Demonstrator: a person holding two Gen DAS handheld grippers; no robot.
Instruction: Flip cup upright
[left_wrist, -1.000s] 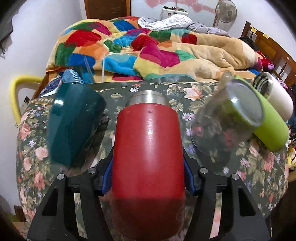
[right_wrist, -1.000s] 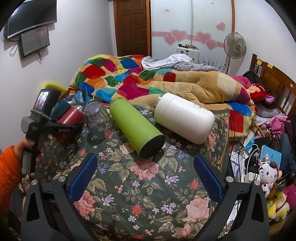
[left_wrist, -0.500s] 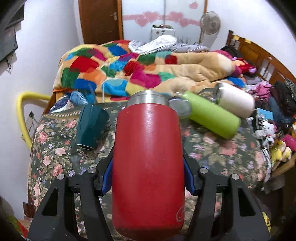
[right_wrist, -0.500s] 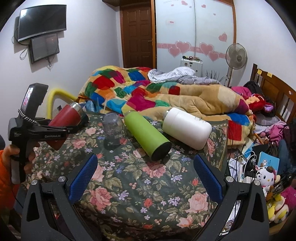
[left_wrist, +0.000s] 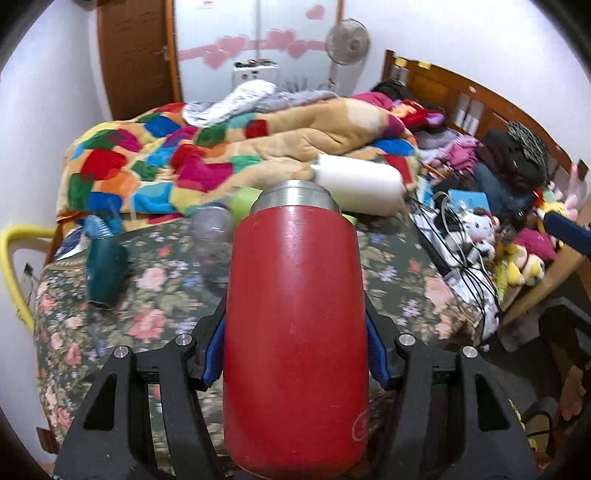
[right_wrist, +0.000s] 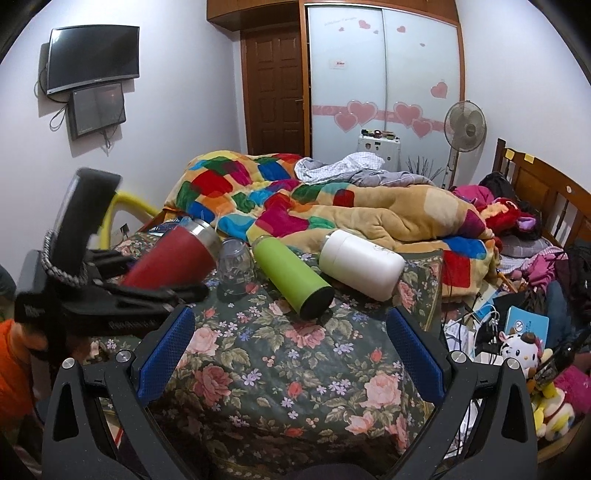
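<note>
My left gripper (left_wrist: 295, 354) is shut on a red cup with a steel rim (left_wrist: 295, 325). It holds the cup in the air above the floral table, rim pointing away and upward. In the right wrist view the red cup (right_wrist: 173, 262) and left gripper (right_wrist: 162, 291) hang at the left, tilted, over the table's left side. My right gripper (right_wrist: 291, 354) is open and empty above the table's near edge. On the table lie a green bottle (right_wrist: 291, 277), a white bottle (right_wrist: 362, 264), an upside-down clear glass (right_wrist: 236, 264) and a teal cup (left_wrist: 105, 271) on its side.
The floral-cloth table (right_wrist: 295, 369) stands against a bed with a patchwork quilt (right_wrist: 295, 206). Cables, a book and plush toys (right_wrist: 517, 347) crowd the right side. A yellow chair frame (left_wrist: 14, 258) stands at the left. A fan (right_wrist: 463, 125) is behind the bed.
The left gripper has lifted the red cup up and back from the table, tilting its rim upward. The right gripper has also pulled back and higher.
</note>
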